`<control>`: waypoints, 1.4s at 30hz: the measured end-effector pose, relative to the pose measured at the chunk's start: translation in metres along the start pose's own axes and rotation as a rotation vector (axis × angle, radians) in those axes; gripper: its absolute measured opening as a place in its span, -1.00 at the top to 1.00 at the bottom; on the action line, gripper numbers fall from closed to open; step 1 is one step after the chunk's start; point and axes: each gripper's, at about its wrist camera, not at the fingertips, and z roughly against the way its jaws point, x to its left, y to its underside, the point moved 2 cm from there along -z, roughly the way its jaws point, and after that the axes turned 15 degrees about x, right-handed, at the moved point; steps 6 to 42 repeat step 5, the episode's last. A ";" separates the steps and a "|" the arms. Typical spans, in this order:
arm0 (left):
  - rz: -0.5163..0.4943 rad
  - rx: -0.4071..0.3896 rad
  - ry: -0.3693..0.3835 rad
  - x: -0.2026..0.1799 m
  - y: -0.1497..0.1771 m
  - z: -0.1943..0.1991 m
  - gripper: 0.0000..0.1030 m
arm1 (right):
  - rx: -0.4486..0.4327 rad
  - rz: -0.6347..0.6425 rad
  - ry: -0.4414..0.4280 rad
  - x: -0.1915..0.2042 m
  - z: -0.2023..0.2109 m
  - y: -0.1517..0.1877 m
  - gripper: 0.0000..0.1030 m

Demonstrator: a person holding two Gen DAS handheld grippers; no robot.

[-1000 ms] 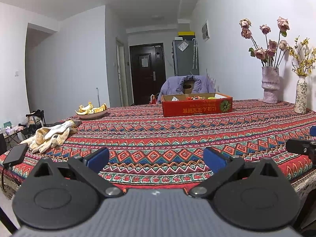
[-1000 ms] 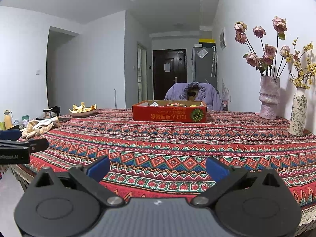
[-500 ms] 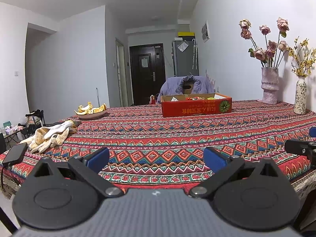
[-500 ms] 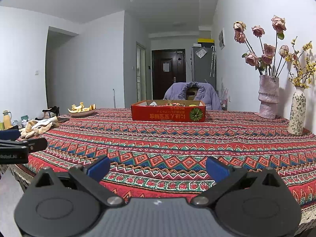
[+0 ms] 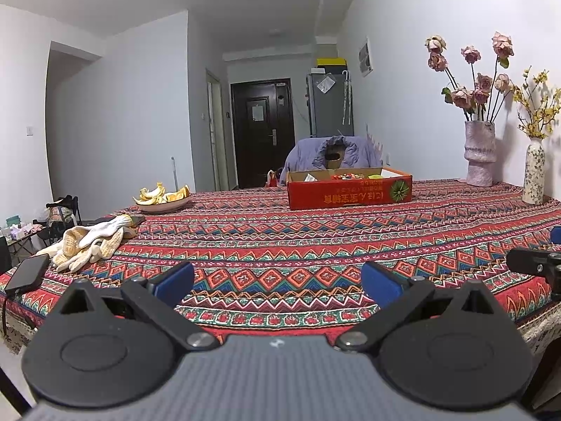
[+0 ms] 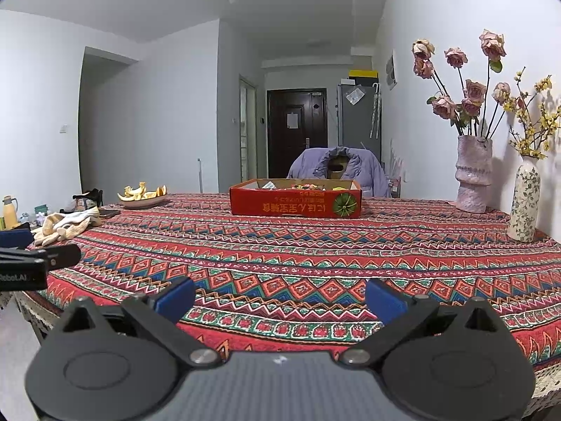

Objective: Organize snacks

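Observation:
A shallow red cardboard box [image 5: 349,191] [image 6: 295,202] with snack packets inside stands far back on the patterned tablecloth [image 5: 298,242] [image 6: 315,245]. My left gripper [image 5: 277,282] hovers open over the table's near edge, its blue pads wide apart and holding nothing. My right gripper [image 6: 279,298] is open too, likewise at the near edge and far from the box. Each gripper's tip shows at the side of the other view: the right one [image 5: 533,265], the left one [image 6: 31,263].
A dish of fruit peels [image 5: 162,200] [image 6: 142,196] sits at the back left. Cloth gloves [image 5: 89,242] [image 6: 66,226] and a dark phone [image 5: 28,277] lie at the left edge. Two flower vases [image 5: 479,154] [image 6: 524,203] stand by the right wall. A chair with a purple jacket [image 6: 338,172] stands behind the box.
Both views have shifted very slightly; the box sits a touch lower and left in the frames. Both grippers stay open.

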 end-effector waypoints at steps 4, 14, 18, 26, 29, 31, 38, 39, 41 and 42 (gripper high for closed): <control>-0.003 -0.002 0.005 -0.001 -0.001 -0.001 -1.00 | 0.006 0.001 0.004 0.000 -0.003 -0.002 -1.00; -0.003 0.004 0.010 -0.001 -0.001 -0.003 -1.00 | 0.008 0.003 0.005 0.001 -0.004 -0.002 -1.00; -0.003 0.004 0.010 -0.001 -0.001 -0.003 -1.00 | 0.008 0.003 0.005 0.001 -0.004 -0.002 -1.00; -0.003 0.004 0.010 -0.001 -0.001 -0.003 -1.00 | 0.008 0.003 0.005 0.001 -0.004 -0.002 -1.00; -0.003 0.004 0.010 -0.001 -0.001 -0.003 -1.00 | 0.008 0.003 0.005 0.001 -0.004 -0.002 -1.00; -0.003 0.004 0.010 -0.001 -0.001 -0.003 -1.00 | 0.008 0.003 0.005 0.001 -0.004 -0.002 -1.00; -0.003 0.004 0.010 -0.001 -0.001 -0.003 -1.00 | 0.008 0.003 0.005 0.001 -0.004 -0.002 -1.00; -0.003 0.004 0.010 -0.001 -0.001 -0.003 -1.00 | 0.008 0.003 0.005 0.001 -0.004 -0.002 -1.00; -0.003 0.004 0.010 -0.001 -0.001 -0.003 -1.00 | 0.008 0.003 0.005 0.001 -0.004 -0.002 -1.00; -0.003 0.004 0.010 -0.001 -0.001 -0.003 -1.00 | 0.008 0.003 0.005 0.001 -0.004 -0.002 -1.00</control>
